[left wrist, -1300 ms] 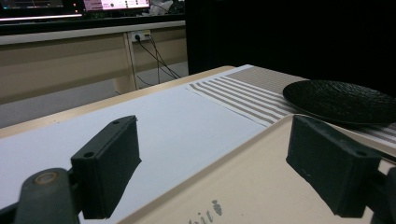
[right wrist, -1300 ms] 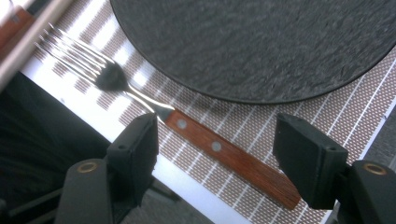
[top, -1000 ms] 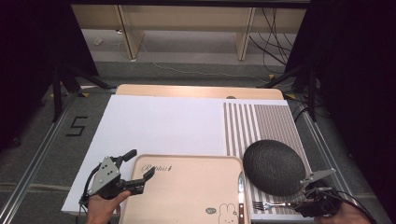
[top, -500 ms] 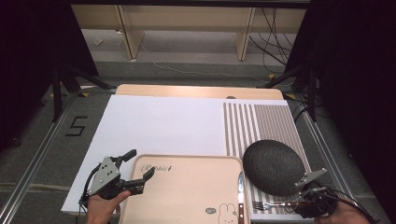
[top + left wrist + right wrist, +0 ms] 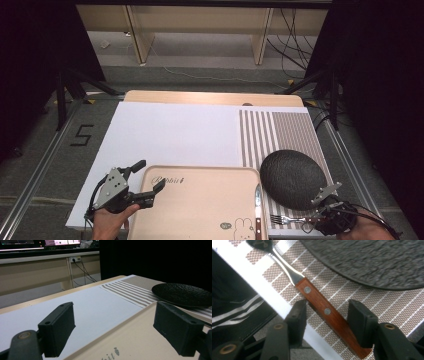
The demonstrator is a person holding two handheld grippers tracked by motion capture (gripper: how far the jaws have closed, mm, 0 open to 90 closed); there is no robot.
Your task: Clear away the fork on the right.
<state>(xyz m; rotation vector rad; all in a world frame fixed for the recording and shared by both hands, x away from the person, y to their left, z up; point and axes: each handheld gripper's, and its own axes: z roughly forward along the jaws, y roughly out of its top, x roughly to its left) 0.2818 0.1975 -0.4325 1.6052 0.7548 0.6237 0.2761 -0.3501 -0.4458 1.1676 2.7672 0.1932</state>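
Note:
A fork (image 5: pixel 286 219) with a wooden handle (image 5: pixel 319 303) lies on the striped placemat (image 5: pixel 277 135), just in front of a black plate (image 5: pixel 292 177). My right gripper (image 5: pixel 328 315) straddles the handle. Its jaws have just been closing, and a gap remains on the right side of the wood. In the high view the right gripper (image 5: pixel 314 223) sits at the table's near right corner. My left gripper (image 5: pixel 150 174) hovers open over the left rim of a beige tray (image 5: pixel 200 200), with one finger (image 5: pixel 58 325) above the white mat and nothing between the jaws.
A knife (image 5: pixel 258 210) lies along the tray's right edge. A white mat (image 5: pixel 175 135) covers the table's left and middle. The plate (image 5: pixel 367 262) lies close beyond the fork. The table's near edge runs just behind the fork handle.
The right gripper has edged slightly left toward the fork. The left gripper, tray, plate and knife stay where they were.

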